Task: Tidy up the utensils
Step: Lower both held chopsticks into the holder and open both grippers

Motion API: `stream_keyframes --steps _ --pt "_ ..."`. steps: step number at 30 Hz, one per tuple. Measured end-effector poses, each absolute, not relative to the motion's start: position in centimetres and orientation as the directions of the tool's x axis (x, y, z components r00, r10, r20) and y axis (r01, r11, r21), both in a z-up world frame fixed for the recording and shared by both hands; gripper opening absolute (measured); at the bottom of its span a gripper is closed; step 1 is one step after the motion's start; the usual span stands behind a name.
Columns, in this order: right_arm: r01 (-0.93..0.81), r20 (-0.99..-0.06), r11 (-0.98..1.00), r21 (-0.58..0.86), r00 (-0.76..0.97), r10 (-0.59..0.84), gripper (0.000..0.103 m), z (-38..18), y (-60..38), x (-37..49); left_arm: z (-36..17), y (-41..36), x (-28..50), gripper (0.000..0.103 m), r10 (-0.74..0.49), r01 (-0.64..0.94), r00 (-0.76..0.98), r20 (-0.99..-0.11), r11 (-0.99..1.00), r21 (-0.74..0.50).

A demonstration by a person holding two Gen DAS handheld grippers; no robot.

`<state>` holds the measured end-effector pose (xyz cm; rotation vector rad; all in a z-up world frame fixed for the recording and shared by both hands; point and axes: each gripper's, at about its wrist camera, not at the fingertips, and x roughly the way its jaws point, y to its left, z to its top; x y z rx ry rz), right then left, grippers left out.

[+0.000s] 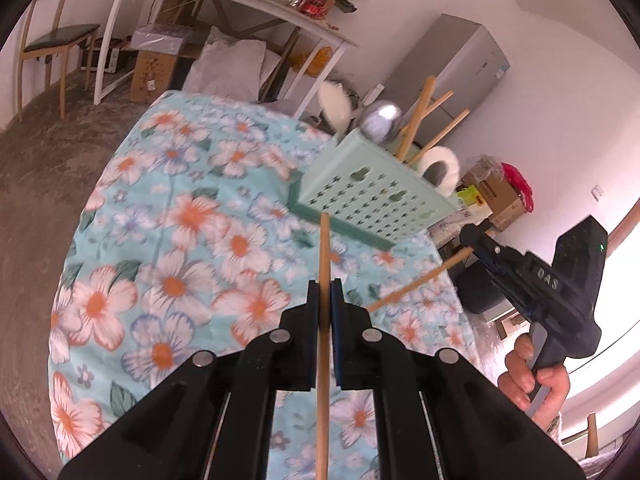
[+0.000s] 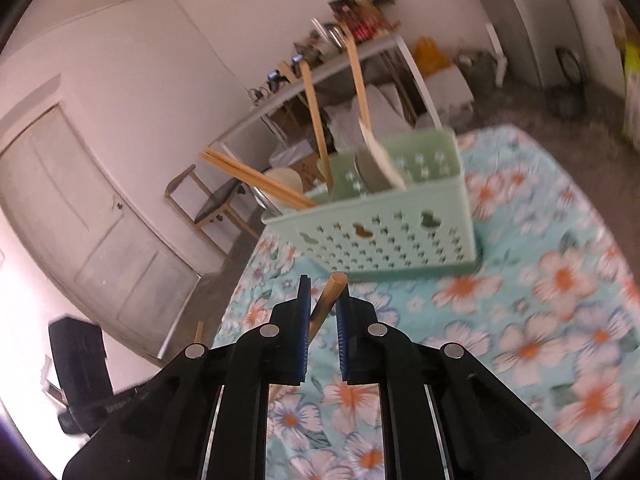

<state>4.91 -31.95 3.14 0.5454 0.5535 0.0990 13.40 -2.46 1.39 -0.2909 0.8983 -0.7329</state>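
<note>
My left gripper [image 1: 325, 286] is shut on a wooden chopstick [image 1: 324, 248] that runs straight up between its pads, its tip short of the mint green perforated basket [image 1: 372, 200]. At the right, a hand [image 1: 532, 380] holds my right gripper [image 1: 474, 242] above the table edge, shut on a second chopstick [image 1: 412, 284] that slants down to the left. In the right wrist view this chopstick [image 2: 330, 292] crosses diagonally between the pads of the right gripper [image 2: 324, 286]. The basket [image 2: 384, 240] stands just ahead, holding several chopsticks [image 2: 316, 120] and a white spoon [image 2: 380, 156].
A floral blue cloth [image 1: 180, 200] covers the table. A metal spoon [image 1: 380, 120] and a toilet roll [image 1: 440, 164] show behind the basket. A cluttered white desk [image 1: 240, 0], a chair [image 1: 52, 40] and boxes [image 1: 500, 196] stand around; a door [image 2: 80, 200] is at the left.
</note>
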Motion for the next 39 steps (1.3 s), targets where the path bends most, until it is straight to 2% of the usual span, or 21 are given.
stream_keyframes --steps 8,13,17,23,30,34,39 --pt "0.001 -0.408 0.927 0.376 0.898 0.165 0.005 7.0 -32.1 2.5 6.6 -4.2 14.2 0.005 -0.708 0.522 0.465 -0.532 0.704 -0.481" --pt "-0.002 -0.389 0.925 0.38 0.907 0.162 0.005 6.9 -33.1 2.0 9.7 -5.6 14.5 0.005 -0.721 0.561 0.501 -0.479 0.692 -0.455" --pt "0.004 -0.366 0.922 0.387 0.918 0.15 0.005 7.5 -34.7 1.4 13.6 -7.3 14.8 0.005 -0.744 0.621 0.541 -0.391 0.667 -0.411" --pt "0.016 -0.348 0.911 0.413 0.927 0.141 0.005 7.4 -36.8 1.2 19.1 -10.8 14.9 0.005 -0.755 0.684 0.624 -0.2 0.652 -0.327" --pt "0.032 -0.352 0.887 0.461 0.924 0.149 0.005 6.6 -38.9 0.8 20.4 -14.7 17.5 0.005 -0.702 0.655 0.711 -0.026 0.675 -0.339" --pt "0.049 -0.353 0.885 0.464 0.926 0.134 0.005 6.6 -40.0 0.8 19.8 -17.1 19.8 0.005 -0.66 0.621 0.751 0.01 0.7 -0.352" --pt "0.061 -0.366 0.874 0.482 0.92 0.138 0.005 5.9 -40.9 0.7 18.2 -19.7 22.3 0.005 -0.588 0.555 0.808 0.011 0.756 -0.349"
